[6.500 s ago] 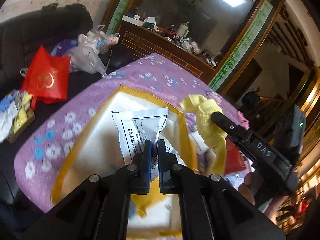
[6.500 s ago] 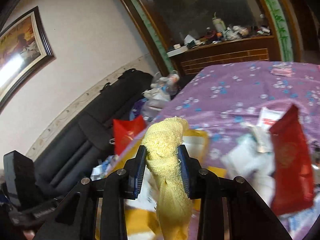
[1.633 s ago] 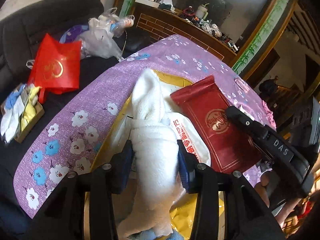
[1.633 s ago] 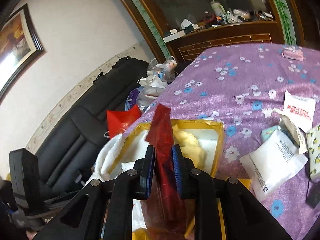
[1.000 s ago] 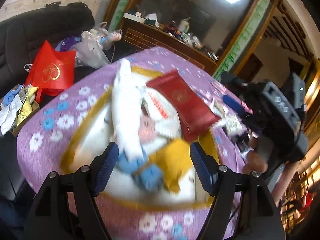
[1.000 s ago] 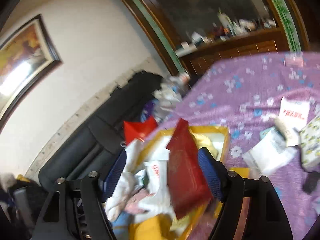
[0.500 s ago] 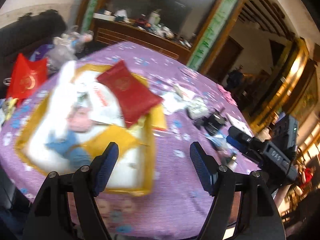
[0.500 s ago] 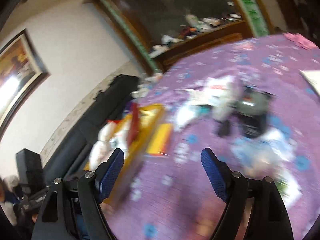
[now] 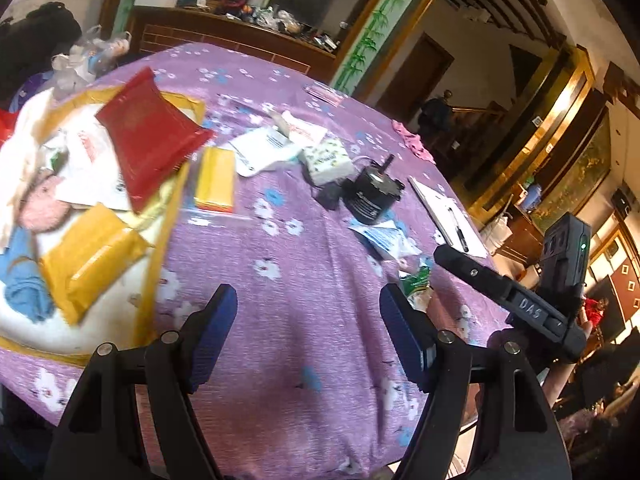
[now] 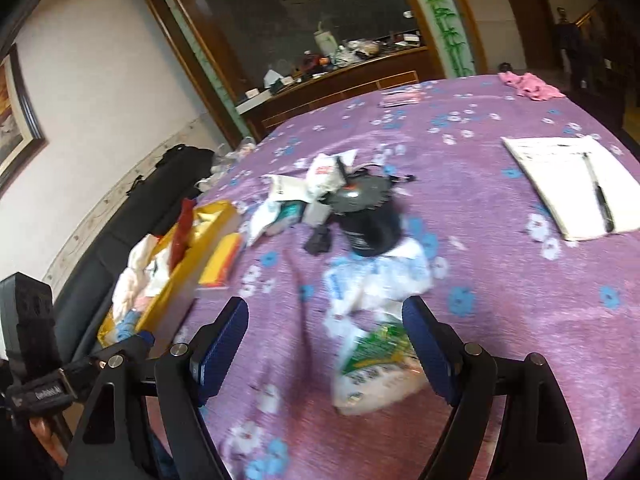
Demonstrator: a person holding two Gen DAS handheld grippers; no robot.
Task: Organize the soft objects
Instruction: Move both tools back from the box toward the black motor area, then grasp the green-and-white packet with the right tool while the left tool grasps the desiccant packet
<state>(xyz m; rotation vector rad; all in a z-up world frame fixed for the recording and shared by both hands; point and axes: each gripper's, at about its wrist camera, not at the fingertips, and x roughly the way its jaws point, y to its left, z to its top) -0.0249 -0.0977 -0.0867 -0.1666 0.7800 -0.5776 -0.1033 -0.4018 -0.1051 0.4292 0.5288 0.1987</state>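
**A:** What's biggest in my feeds?

**B:** I see the round table under a purple flowered cloth, then one shallow yellow-rimmed white tray at its left edge, its long axis running away from my left camera.

**A:** And in the tray?

**B:** I count one flat red foil pouch on top, tilted, its long axis pointing toward the far left; one white rolled towel along the tray's left side; one glossy yellow packet near the front; one blue cloth; one pink fuzzy piece. Under those I can't count, it's too blurred.

**A:** Grippers?

**B:** My left gripper has its jaws spread wide with nothing between them, over bare cloth just right of the tray. My right gripper is spread too, and a green-and-white plastic packet lies on the cloth between its blue pads, untouched as far as I can tell.
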